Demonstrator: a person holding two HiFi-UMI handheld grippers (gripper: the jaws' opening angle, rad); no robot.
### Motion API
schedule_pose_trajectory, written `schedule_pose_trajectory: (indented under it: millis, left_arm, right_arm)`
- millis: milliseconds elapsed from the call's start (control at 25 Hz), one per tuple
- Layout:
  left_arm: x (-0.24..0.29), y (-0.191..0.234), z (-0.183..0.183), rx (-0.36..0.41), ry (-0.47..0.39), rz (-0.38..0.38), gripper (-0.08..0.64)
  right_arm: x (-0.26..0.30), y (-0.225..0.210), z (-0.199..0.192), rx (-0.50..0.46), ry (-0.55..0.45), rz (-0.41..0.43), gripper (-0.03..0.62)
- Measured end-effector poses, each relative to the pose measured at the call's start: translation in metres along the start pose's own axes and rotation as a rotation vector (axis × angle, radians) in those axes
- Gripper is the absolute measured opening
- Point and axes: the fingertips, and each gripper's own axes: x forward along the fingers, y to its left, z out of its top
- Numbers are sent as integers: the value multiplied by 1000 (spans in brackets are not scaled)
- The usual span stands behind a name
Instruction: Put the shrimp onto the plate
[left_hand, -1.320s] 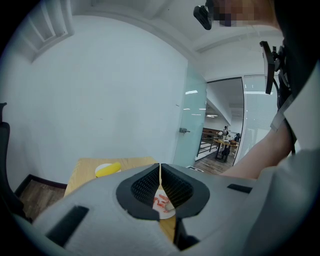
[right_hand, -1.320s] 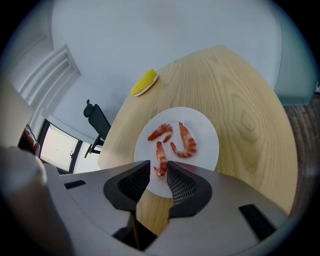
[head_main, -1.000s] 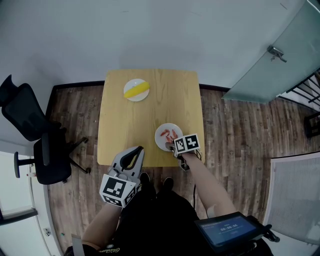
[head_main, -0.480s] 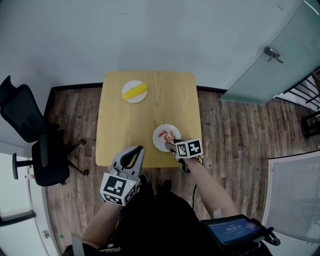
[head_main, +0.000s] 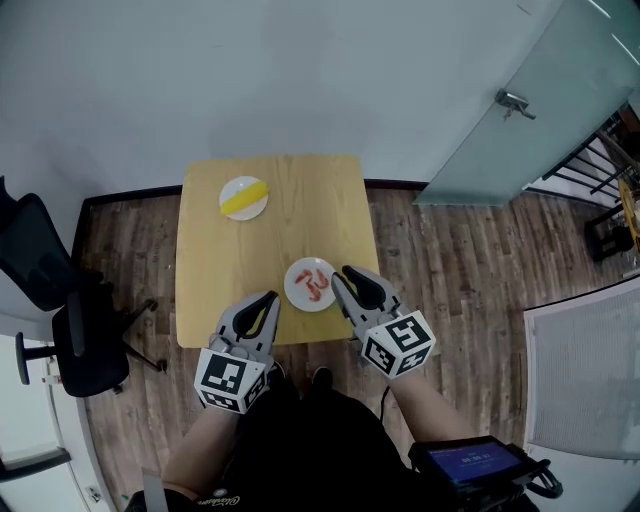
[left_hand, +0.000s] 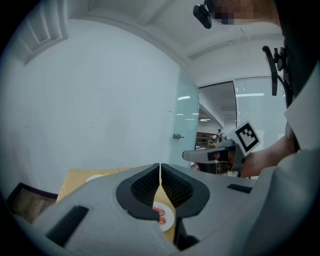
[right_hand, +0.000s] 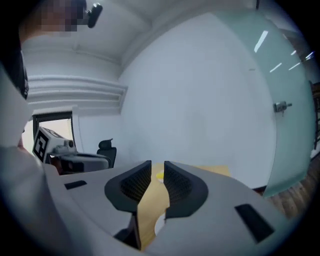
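Observation:
Several orange shrimp (head_main: 316, 283) lie on a white plate (head_main: 292, 292) near the front edge of the wooden table (head_main: 200, 280). My right gripper (head_main: 341, 272) hangs just right of that plate, raised off it. Its jaws are closing, a narrow gap still shows between them, and nothing is in it (right_hand: 157, 167). My left gripper (head_main: 270, 297) hovers at the table's front edge, left of the plate, shut and empty (left_hand: 160, 167). In the left gripper view the plate (left_hand: 170, 220) with shrimp (left_hand: 162, 214) shows below the jaws.
A second white plate (head_main: 229, 188) with a yellow item (head_main: 245, 198) sits at the far left of the table. A black office chair (head_main: 50, 290) stands on the wood floor to the left. A glass door (head_main: 520, 110) is at the right.
My right gripper has drawn back from over the shrimp plate toward the person and lifted, its jaws narrower than before. The left gripper has hardly moved.

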Motion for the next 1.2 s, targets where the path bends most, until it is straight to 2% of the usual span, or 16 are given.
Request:
schedule_pose_trajectory:
  millis: [120, 280, 440, 600, 1200]
  left_arm:
    - [2, -4, 12, 23, -32, -9, 14]
    - [8, -2, 22, 41, -57, -19, 14]
    - [2, -10, 34, 58, -85, -21, 14]
    - [3, -13, 38, 40, -98, -32, 14]
    - [-1, -15, 40, 53, -90, -30, 14]
  right_arm:
    - [-22, 21, 41, -91, -120, -2, 53]
    - [-30, 34, 53, -154, -157, -15, 36]
    - [-40, 42, 44, -139, -148, -15, 24]
    - [-39, 40, 34, -118, -130, -32, 8]
    - [-33, 48, 32, -118, -110, -12, 2]
